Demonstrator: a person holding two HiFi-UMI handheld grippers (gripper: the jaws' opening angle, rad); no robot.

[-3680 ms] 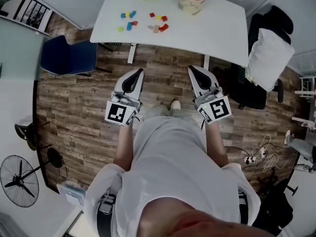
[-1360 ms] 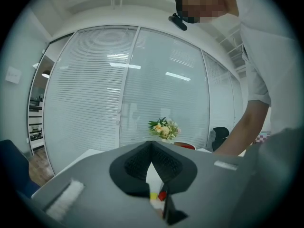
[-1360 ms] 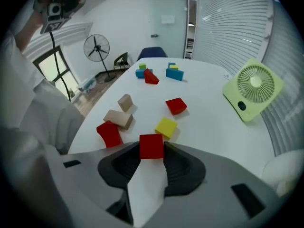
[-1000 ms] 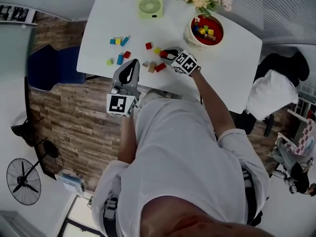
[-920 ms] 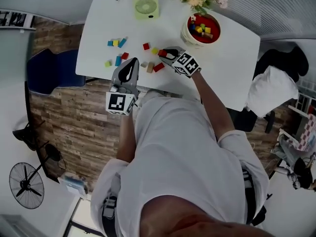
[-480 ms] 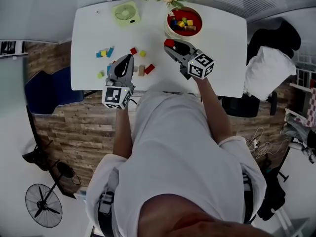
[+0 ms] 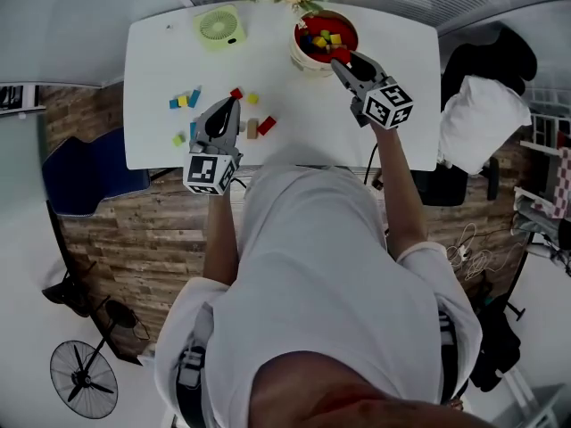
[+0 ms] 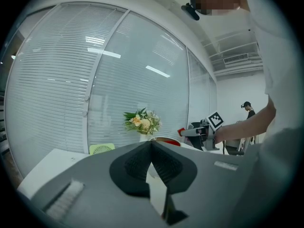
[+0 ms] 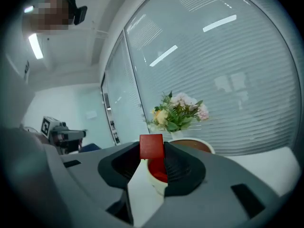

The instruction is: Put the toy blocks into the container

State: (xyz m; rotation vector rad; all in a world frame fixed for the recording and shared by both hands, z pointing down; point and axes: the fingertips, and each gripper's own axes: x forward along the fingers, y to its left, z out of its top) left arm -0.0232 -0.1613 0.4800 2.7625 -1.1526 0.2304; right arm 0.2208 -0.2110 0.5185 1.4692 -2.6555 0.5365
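A scatter of loose blocks [image 7: 183,100] lies on the table [image 7: 294,114], left of and just ahead of our left gripper [image 7: 228,105], whose jaws are pressed together on nothing. Our right gripper [image 7: 343,61] clenches a red block [image 9: 151,146], with the container [image 7: 302,61] just ahead of and below its jaws. It holds several blocks, so we judge most work remains.

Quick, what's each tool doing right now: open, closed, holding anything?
Left tool: closed, nothing between its jaws.
Right tool: closed on a red block.
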